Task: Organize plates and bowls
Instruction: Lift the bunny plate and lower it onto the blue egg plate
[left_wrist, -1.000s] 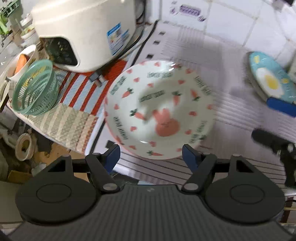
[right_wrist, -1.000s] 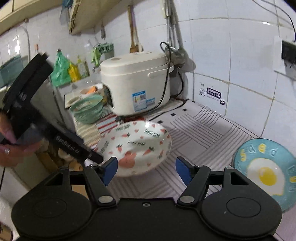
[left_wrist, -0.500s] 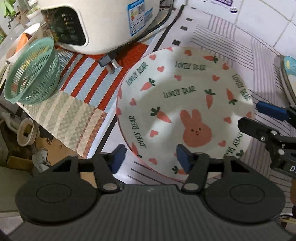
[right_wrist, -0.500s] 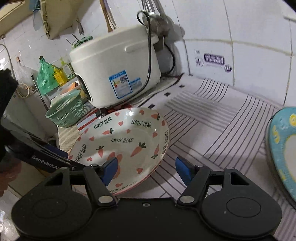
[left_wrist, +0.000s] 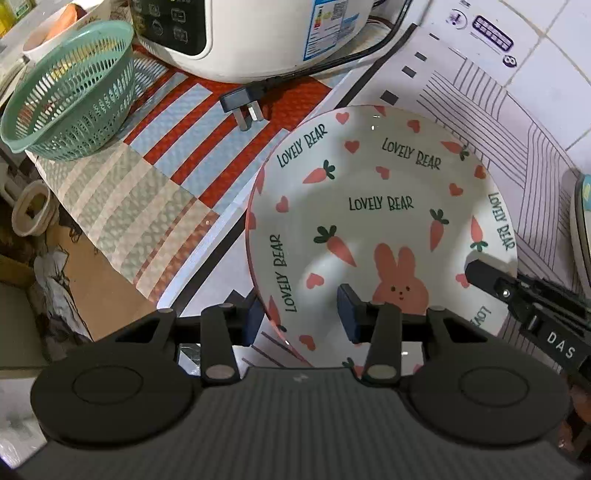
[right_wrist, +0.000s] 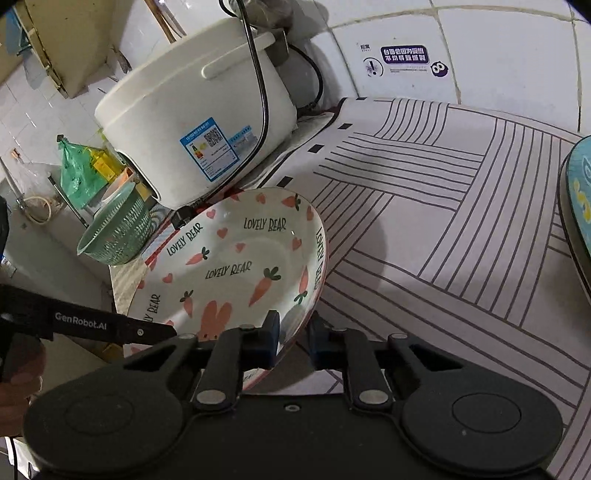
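A white carrot-and-rabbit plate (left_wrist: 380, 206) lettered "LOVELY BEAR" lies on the striped mat. My left gripper (left_wrist: 301, 317) straddles its near left rim. One finger is outside the rim and the other over the inside, and the jaws are closing with a gap still showing. My right gripper (right_wrist: 293, 338) is shut on the same plate (right_wrist: 236, 258) at its right rim. Its fingertip (left_wrist: 476, 267) shows at the plate's right edge in the left wrist view. A blue fried-egg plate (right_wrist: 578, 199) lies to the right.
A white rice cooker (right_wrist: 199, 129) stands behind the plate, its loose plug (left_wrist: 242, 105) on the red-striped mat. A green mesh basket (left_wrist: 70, 92) sits to the left. A tiled wall (right_wrist: 480, 55) closes the back, and the counter drops off at the left.
Both grippers came down and closer to the carrot plate. The right jaws went from wide apart to shut on its rim. The left jaws narrowed around the near rim.
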